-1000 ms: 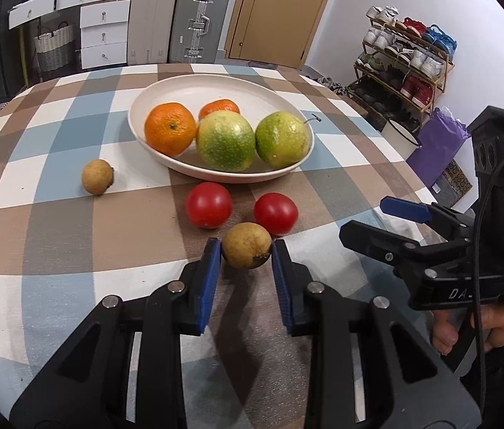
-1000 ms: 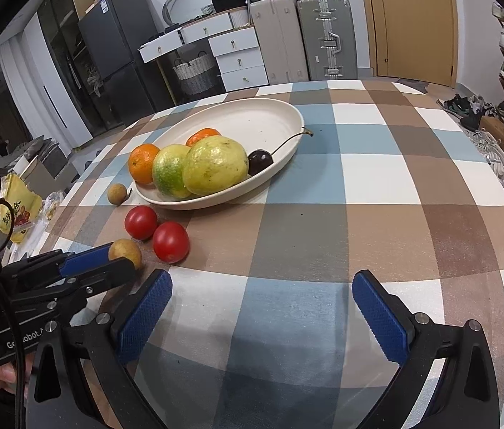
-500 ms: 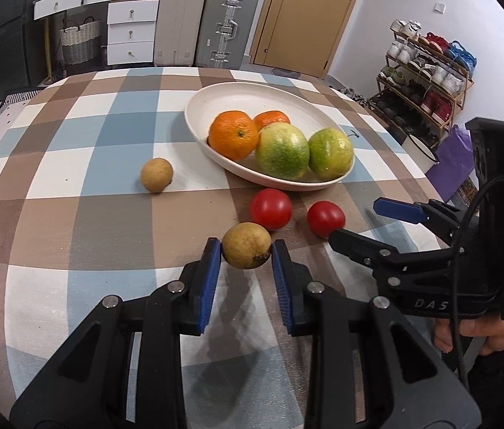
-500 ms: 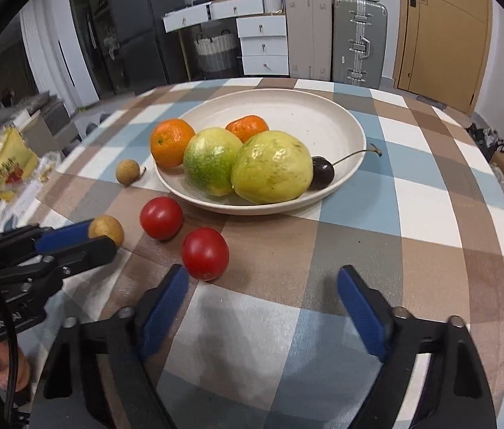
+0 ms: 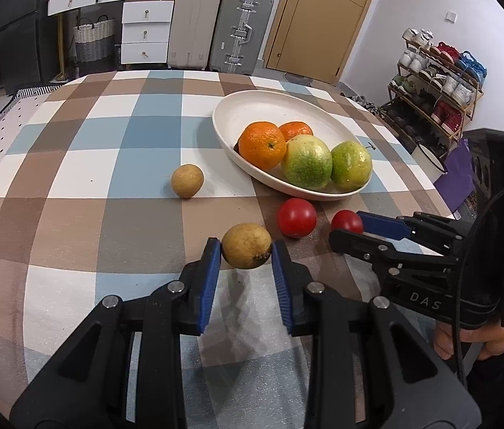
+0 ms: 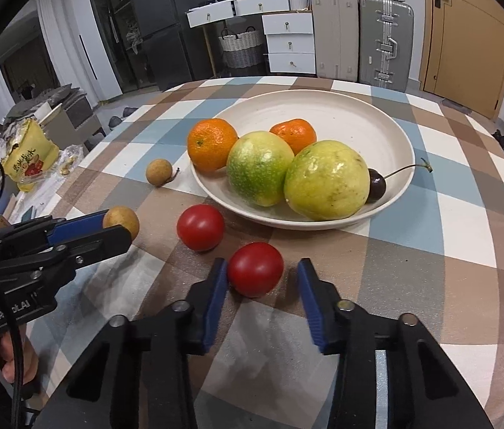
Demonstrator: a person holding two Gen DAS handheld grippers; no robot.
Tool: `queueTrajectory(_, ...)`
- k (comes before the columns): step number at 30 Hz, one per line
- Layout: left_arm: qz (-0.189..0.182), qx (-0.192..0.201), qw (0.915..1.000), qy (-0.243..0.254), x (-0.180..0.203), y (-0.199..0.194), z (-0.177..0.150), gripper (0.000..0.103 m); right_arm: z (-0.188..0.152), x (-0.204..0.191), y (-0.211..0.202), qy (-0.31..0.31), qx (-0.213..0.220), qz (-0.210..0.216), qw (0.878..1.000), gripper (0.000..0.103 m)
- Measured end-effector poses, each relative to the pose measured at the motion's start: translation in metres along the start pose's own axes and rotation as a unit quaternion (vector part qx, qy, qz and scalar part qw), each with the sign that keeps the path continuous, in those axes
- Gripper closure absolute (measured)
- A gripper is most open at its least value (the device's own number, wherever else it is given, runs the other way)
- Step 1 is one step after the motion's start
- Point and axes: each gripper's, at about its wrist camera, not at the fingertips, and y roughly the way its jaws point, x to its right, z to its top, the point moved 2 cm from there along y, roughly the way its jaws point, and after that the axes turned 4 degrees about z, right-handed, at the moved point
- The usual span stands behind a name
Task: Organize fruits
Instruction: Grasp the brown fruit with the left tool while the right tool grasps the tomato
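My left gripper [image 5: 246, 250] is shut on a round yellow-brown fruit [image 5: 246, 245], held just above the checked cloth; from the right wrist it shows at the left [image 6: 116, 227]. My right gripper [image 6: 260, 271] straddles the nearer red tomato [image 6: 255, 268] and its jaws are closing. The left pad touches the tomato and a gap shows at the right pad. A second red tomato [image 6: 200, 227] lies beside it. The white bowl [image 6: 323, 94] behind holds two oranges, two green-yellow fruits and a dark cherry. A small brown fruit [image 5: 187, 180] lies left of the bowl.
The round table with its checked cloth [image 5: 91, 178] drops away at the near edge. Suitcases and white drawers [image 5: 144, 32] stand beyond the table, and a shoe rack [image 5: 434, 82] is at the right. A yellow snack bag [image 6: 30, 157] lies on the left.
The right gripper's jaws have narrowed from wide open to close around the nearer tomato as it moved in on it. The left gripper has kept its fruit and shifted left of the bowl.
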Motion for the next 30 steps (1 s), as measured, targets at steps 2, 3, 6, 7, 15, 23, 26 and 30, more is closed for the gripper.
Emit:
queueTrajectory(2,0.0,0.0,1.0,-0.001,0.001,0.0,0.0,0.076,-0.001,0.0,-0.002,-0.001,0.003,0.002,1.0,0.072)
queueTrajectory(3,0.0,0.0,1.0,0.0,0.001,0.0,0.0,0.077,-0.002,0.001,-0.003,-0.002,0.004,0.005,1.0,0.072)
queueTrajectory(6,-0.002,0.002,1.0,0.001,0.002,0.0,0.001,0.076,-0.004,0.001,-0.007,-0.001,0.01,0.012,1.0,0.072)
queueTrajectory(7,-0.002,0.002,1.0,0.002,0.003,0.001,0.001,0.076,-0.004,0.001,-0.008,-0.001,0.012,0.012,1.0,0.072)
queueTrajectory(15,-0.005,0.011,0.9999,0.004,0.009,-0.003,0.008,0.077,-0.004,0.002,-0.028,0.002,0.037,0.016,0.999,0.072)
queueTrajectory(23,-0.006,0.025,0.9996,0.014,0.016,-0.009,0.022,0.076,0.005,0.012,-0.053,0.023,0.064,0.021,0.997,0.072)
queueTrajectory(26,-0.007,0.031,0.9993,0.017,0.019,-0.012,0.028,0.077,0.008,0.018,-0.064,0.036,0.082,0.03,0.996,0.072)
queueTrajectory(30,-0.006,0.035,0.999,0.026,0.023,-0.012,0.036,0.076,0.012,0.024,-0.074,0.042,0.094,0.027,0.994,0.072)
